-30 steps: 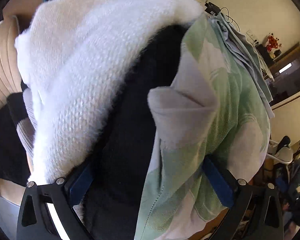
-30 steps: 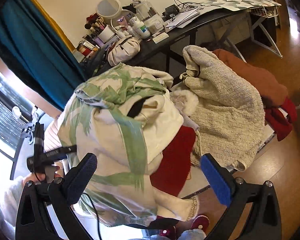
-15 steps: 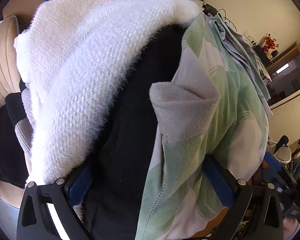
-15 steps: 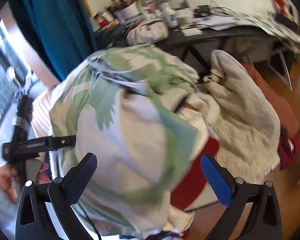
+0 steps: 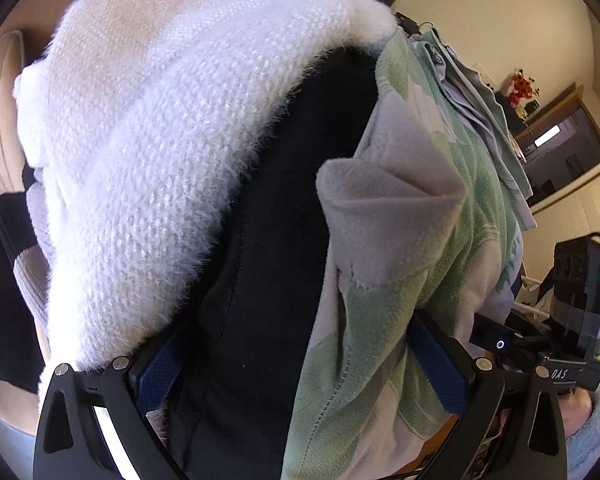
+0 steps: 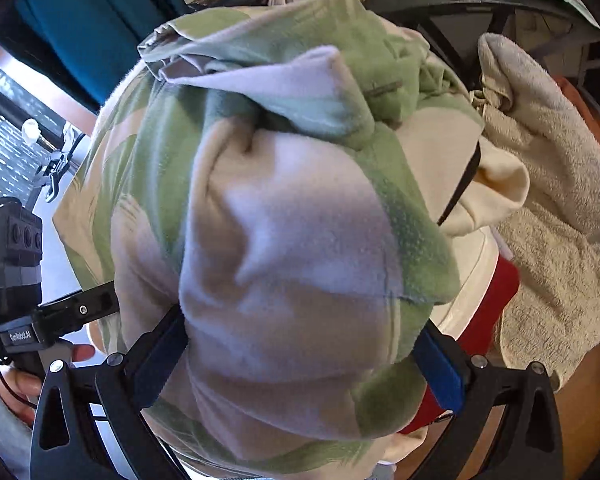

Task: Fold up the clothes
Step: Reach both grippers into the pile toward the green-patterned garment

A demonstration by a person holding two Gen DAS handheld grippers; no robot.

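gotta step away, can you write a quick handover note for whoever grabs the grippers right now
Left gripper: wide open, pushed into a bundle of clothes; fluffy white knit, a black garment and the green leaf-print fleece sit between its fingers.
Right gripper: wide open around a bunch of the same green leaf-print fleece.
Other laundry: beige towel and a red garment lie heaped to the right, below a cluttered desk.
Done: nothing looks folded; everything is bunched.
Left: pull the fleece free of the pile, spread it flat, fold it, then the rest.
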